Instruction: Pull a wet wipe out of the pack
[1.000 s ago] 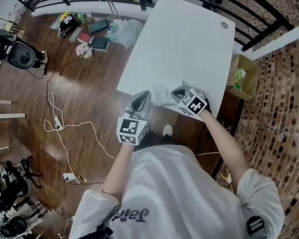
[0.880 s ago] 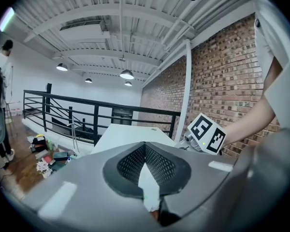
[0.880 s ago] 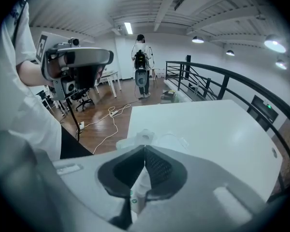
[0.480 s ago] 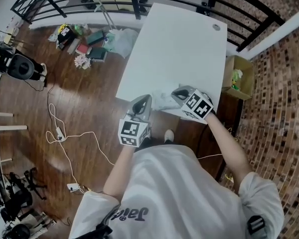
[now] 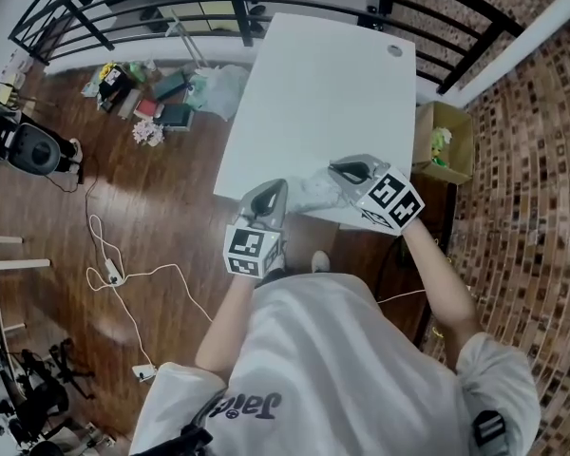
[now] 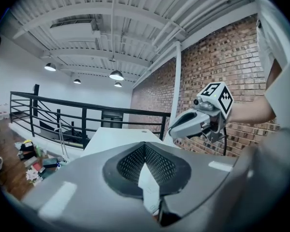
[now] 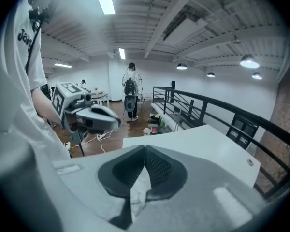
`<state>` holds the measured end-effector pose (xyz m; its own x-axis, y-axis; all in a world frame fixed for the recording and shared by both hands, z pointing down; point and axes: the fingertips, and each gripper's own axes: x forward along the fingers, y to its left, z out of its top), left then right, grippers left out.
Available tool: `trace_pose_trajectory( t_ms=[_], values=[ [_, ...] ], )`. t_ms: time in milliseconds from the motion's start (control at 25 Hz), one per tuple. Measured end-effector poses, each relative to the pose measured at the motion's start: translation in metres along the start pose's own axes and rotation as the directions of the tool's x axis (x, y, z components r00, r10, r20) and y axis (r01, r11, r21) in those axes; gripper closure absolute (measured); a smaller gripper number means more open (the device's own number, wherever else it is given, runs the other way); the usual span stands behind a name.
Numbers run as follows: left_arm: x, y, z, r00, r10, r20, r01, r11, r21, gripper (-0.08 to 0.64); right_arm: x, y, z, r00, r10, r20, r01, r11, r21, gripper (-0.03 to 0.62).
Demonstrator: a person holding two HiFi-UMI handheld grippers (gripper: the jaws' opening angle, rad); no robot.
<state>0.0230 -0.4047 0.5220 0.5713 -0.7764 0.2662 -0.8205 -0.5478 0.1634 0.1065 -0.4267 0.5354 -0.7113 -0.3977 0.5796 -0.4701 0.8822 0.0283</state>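
Note:
At the near edge of the white table [image 5: 313,84] both grippers are held above the floor, facing each other. My left gripper [image 5: 272,191] is shut on a flat white piece with small print [image 6: 149,183], which looks like the wipe pack's edge. My right gripper [image 5: 348,169] is shut on a crumpled white wet wipe [image 7: 139,190]. White material [image 5: 313,192] stretches between the two grippers. The right gripper [image 6: 174,128] sits higher than the left and shows in the left gripper view; the left gripper [image 7: 112,122] shows in the right gripper view. The pack's body is mostly hidden.
A black railing [image 5: 152,8] runs behind the table. Books and clutter [image 5: 161,98] lie on the wooden floor, with cables [image 5: 123,255] and a black device [image 5: 28,145]. A cardboard box [image 5: 442,145] stands right of the table. A person [image 7: 131,93] stands far off.
The right gripper has risen and drawn away from the left one, and the white material between them is stretched longer. The left gripper has barely moved.

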Motion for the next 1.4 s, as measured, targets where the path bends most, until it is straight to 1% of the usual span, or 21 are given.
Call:
trace_pose_trajectory(
  t_ms=[200,360,440,520,680,760,920,1000,1080,1120,1160,1240,1280,1320,1400],
  values=[
    [0.002,-0.005,0.003,1.0,-0.024,0.007,0.024,1.0,0.008,0.545,-0.037,-0.025,0.033,0.99,-0.103,0.101,0.103,0.995,0.008,0.598],
    [0.004,-0.012,0.008,0.999,-0.042,0.013,0.042,0.999,0.003,0.545,-0.074,-0.052,0.033,0.969,-0.216,0.12,0.213,0.976,0.037,0.598],
    [0.005,-0.017,0.013,0.998,-0.054,0.021,0.054,0.998,0.008,0.545,-0.093,-0.068,0.025,0.954,-0.281,0.108,0.276,0.959,0.058,0.598],
    [0.007,-0.024,0.016,0.997,-0.073,0.026,0.073,0.997,0.012,0.545,-0.109,-0.084,0.009,0.935,-0.344,0.082,0.336,0.937,0.097,0.598],
    [0.011,-0.038,0.018,0.992,-0.126,0.029,0.125,0.992,0.022,0.545,-0.119,-0.113,-0.049,0.895,-0.445,-0.025,0.441,0.876,0.196,0.598],
    [0.011,-0.045,0.018,0.99,-0.143,0.023,0.142,0.989,0.034,0.545,-0.109,-0.12,-0.086,0.883,-0.46,-0.096,0.469,0.853,0.228,0.597],
    [0.006,-0.055,0.013,0.985,-0.172,0.01,0.171,0.984,0.052,0.545,-0.075,-0.118,-0.157,0.869,-0.439,-0.229,0.488,0.838,0.243,0.597],
    [0.001,-0.057,0.011,0.982,-0.187,0.0,0.187,0.981,0.058,0.545,-0.06,-0.112,-0.186,0.858,-0.432,-0.278,0.501,0.821,0.272,0.597],
    [-0.004,-0.06,0.01,0.979,-0.204,-0.002,0.203,0.978,0.055,0.545,-0.052,-0.105,-0.206,0.848,-0.429,-0.312,0.517,0.797,0.311,0.597],
    [-0.007,-0.061,0.008,0.977,-0.212,-0.003,0.212,0.976,0.051,0.545,-0.05,-0.101,-0.21,0.845,-0.431,-0.316,0.523,0.788,0.325,0.597],
    [-0.01,-0.061,0.006,0.975,-0.22,-0.005,0.22,0.974,0.046,0.545,-0.05,-0.096,-0.21,0.844,-0.438,-0.31,0.527,0.782,0.331,0.584],
    [-0.016,-0.06,0.002,0.972,-0.236,-0.006,0.236,0.971,0.036,0.545,-0.054,-0.086,-0.201,0.835,-0.467,-0.29,0.545,0.771,0.33,0.523],
    [-0.019,-0.059,0.002,0.97,-0.243,-0.001,0.243,0.969,0.031,0.545,-0.06,-0.081,-0.195,0.826,-0.489,-0.279,0.561,0.759,0.331,0.52],
    [-0.023,-0.057,0.001,0.968,-0.252,0.004,0.252,0.968,0.024,0.545,-0.067,-0.075,-0.187,0.815,-0.515,-0.266,0.579,0.742,0.337,0.52],
    [-0.03,-0.053,-0.001,0.962,-0.272,0.013,0.272,0.962,0.008,0.545,-0.085,-0.061,-0.171,0.786,-0.569,-0.24,0.616,0.696,0.369,0.52]
  ],
)
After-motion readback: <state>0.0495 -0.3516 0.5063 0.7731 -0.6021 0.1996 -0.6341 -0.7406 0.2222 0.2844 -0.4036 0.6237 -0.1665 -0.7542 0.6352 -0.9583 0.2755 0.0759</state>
